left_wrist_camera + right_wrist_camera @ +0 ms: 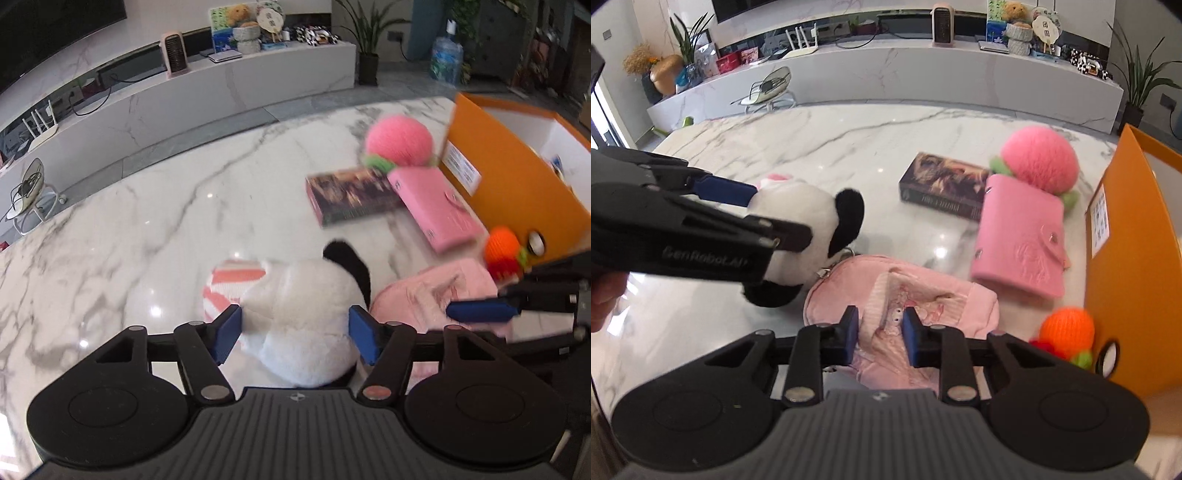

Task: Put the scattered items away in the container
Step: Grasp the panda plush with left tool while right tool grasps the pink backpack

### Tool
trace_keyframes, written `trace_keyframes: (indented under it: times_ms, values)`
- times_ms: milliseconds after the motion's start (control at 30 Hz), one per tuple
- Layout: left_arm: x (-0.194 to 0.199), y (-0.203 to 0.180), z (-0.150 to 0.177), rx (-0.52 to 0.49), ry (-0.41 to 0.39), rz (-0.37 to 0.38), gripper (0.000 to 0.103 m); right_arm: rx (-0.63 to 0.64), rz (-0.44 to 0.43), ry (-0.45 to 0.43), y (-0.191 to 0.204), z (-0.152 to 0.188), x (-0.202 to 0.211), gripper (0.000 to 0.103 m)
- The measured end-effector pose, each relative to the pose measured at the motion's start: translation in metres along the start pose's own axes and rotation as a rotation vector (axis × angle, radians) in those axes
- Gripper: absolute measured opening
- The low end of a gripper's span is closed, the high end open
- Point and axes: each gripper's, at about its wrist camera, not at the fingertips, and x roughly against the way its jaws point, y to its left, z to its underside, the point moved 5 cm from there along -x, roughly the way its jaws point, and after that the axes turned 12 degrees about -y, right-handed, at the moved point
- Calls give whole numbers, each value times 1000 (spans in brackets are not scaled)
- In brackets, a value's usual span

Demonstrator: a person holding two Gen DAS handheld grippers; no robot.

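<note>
The right hand-held gripper pinches the pale pink pouch on the worktop, beside the orange container.

A white marble table veined in grey carries a black-and-white plush panda wearing a coral-and-white striped cloth. Near and to its right lies a pale pink fabric pouch printed with a cartoon figure. Farther right sit a bright pink leather wallet, a fluffy pink ball with green leaves and a dark brown-patterned book. The cardboard box is orange, and beside it is an orange knitted fruit with red and green trim
</note>
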Motion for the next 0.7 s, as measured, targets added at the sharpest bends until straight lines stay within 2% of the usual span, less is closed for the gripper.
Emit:
trace_keyframes:
  times_ms: [133, 167, 200, 267, 367, 467, 533, 600, 700]
  values:
    - [22, -2, 19, 48, 18, 13, 60, -12, -17, 25, 9, 17, 18, 28]
    - [27, -2, 22, 59, 23, 15, 49, -14, -19, 29, 11, 20, 23, 27]
    - [32, -3, 26, 69, 28, 16, 29, -13, -21, 33, 14, 24, 27, 27]
    - [38, -6, 36, 81, 64, 28, 10, -8, -22, 40, 19, 31, 35, 26]
    - [49, -11, 51, 114, 82, 48, 10, -5, -23, 48, 24, 40, 47, 25]
    - [63, -17, 59, 102, 63, 37, 14, -20, -3, 46, 22, 45, 59, 23]
    - [71, -19, 58, 73, 48, 21, 30, -36, 16, 44, 18, 46, 64, 22]
    - [78, -20, 54, 43, 23, -1, 51, -45, 30, 37, 14, 45, 68, 21]
    - [85, -19, 44, -11, -21, -23, 57, -55, 40, 15, 10, 40, 72, 16]
